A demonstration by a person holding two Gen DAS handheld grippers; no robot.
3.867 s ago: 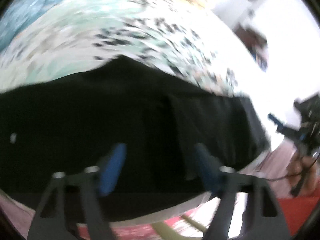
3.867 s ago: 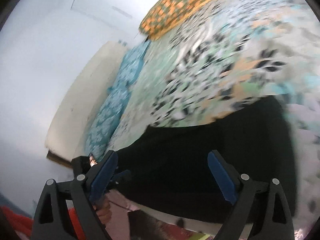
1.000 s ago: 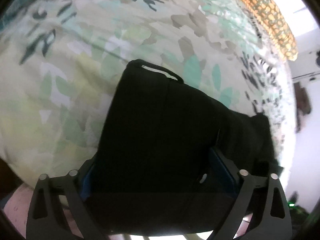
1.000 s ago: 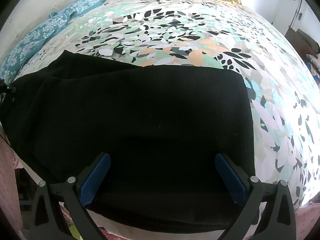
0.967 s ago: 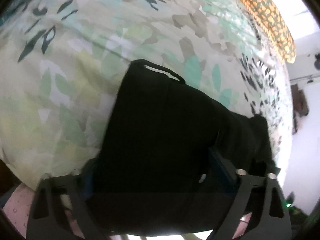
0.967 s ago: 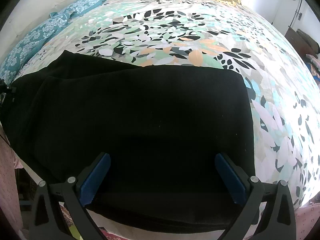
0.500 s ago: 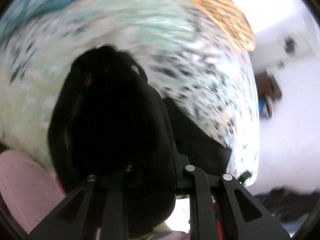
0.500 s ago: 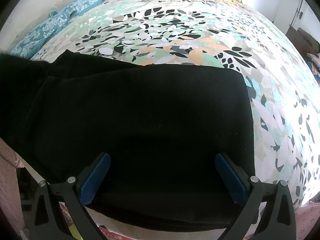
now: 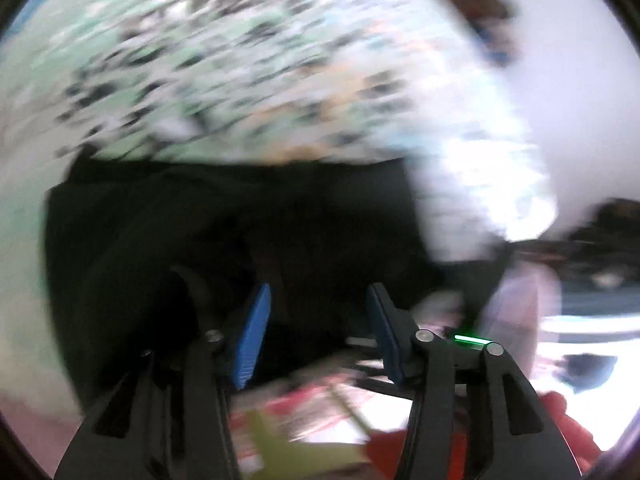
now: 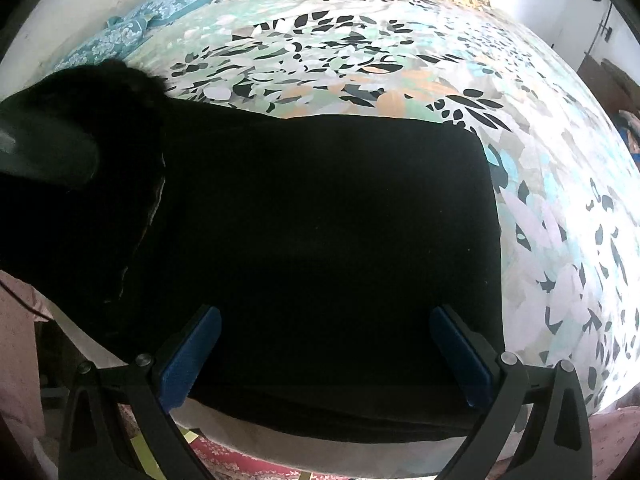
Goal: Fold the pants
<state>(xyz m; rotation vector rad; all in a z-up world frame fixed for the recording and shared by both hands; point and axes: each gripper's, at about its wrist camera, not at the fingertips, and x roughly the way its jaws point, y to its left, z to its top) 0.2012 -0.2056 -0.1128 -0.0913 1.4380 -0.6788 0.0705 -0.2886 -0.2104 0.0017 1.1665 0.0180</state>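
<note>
Left wrist view is blurred: my left gripper (image 9: 316,316) is released, the black pants (image 9: 224,216) just ahead. Right wrist view: right gripper (image 10: 324,356) spread wide, holding nothing, over the pants (image 10: 320,220) on the bedsheet (image 10: 360,52); I'd square the edges before creasing.

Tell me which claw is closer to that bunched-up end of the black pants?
Left. In the right wrist view the left claw sits against the raised, bunched end of the black pants. The right claw hangs open over the flat folded part near the bed edge, away from that end.
</note>
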